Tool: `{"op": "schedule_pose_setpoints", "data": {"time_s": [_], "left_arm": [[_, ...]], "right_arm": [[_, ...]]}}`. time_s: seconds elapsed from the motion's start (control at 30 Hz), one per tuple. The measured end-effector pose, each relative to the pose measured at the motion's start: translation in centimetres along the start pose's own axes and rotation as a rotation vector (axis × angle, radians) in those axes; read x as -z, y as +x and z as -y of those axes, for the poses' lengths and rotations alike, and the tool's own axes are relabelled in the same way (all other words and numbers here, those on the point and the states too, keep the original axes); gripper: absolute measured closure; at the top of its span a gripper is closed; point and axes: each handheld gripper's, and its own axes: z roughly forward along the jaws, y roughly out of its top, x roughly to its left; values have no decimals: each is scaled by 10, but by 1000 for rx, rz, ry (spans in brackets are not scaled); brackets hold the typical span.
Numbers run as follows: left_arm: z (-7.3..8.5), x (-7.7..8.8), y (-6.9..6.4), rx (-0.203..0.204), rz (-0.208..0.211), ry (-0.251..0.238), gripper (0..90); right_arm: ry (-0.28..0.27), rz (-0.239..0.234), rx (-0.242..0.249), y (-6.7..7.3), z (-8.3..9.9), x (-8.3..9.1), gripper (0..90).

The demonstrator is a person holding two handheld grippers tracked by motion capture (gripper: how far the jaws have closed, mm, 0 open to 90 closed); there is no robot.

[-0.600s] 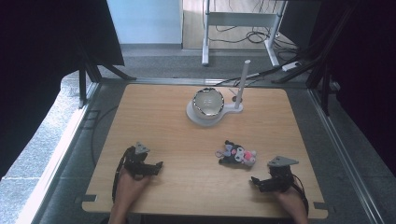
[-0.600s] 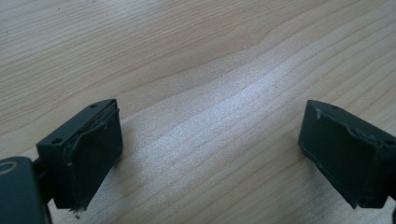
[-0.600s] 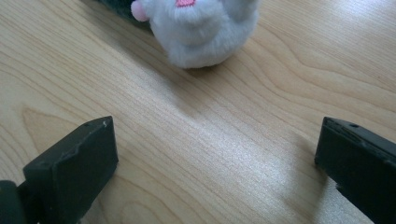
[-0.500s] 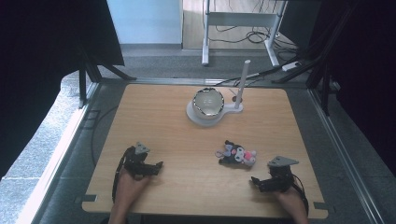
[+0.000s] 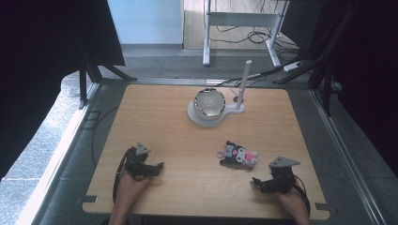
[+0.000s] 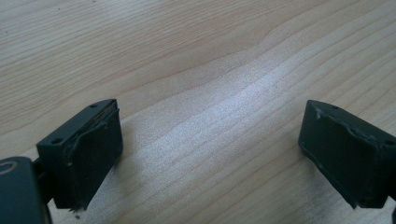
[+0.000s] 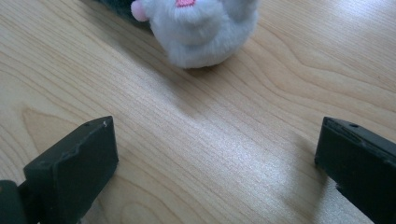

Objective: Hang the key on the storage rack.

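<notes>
High view is showing the wooden bench (image 5: 155, 117) carrying a white stand with a bowl (image 5: 210, 105) far-centre, a plush toy (image 5: 238, 155) lying near the right gripper (image 5: 263, 183) | left gripper (image 5: 155, 168) is resting apart | gripper views are showing both spread, toy's grey fur (image 7: 205, 28) just ahead of the right one

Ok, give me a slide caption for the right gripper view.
Open right tool resting on the table, plush toy just ahead.
</notes>
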Motion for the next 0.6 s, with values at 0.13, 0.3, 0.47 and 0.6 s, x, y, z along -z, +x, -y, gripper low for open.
{"op": "schedule_pose_setpoints", "data": {"time_s": [0.13, 0.3, 0.47, 0.6], "left_arm": [[0, 0, 0, 0, 0, 0, 62], [0, 0, 0, 0, 0, 0, 62], [0, 0, 0, 0, 0, 0, 62], [0, 0, 0, 0, 0, 0, 62]], "right_arm": [[0, 0, 0, 0, 0, 0, 0], [0, -1, 1, 0, 0, 0, 0], [-1, -5, 0, -1, 0, 1, 4], [18, -2, -2, -4, -2, 3, 21]]}}
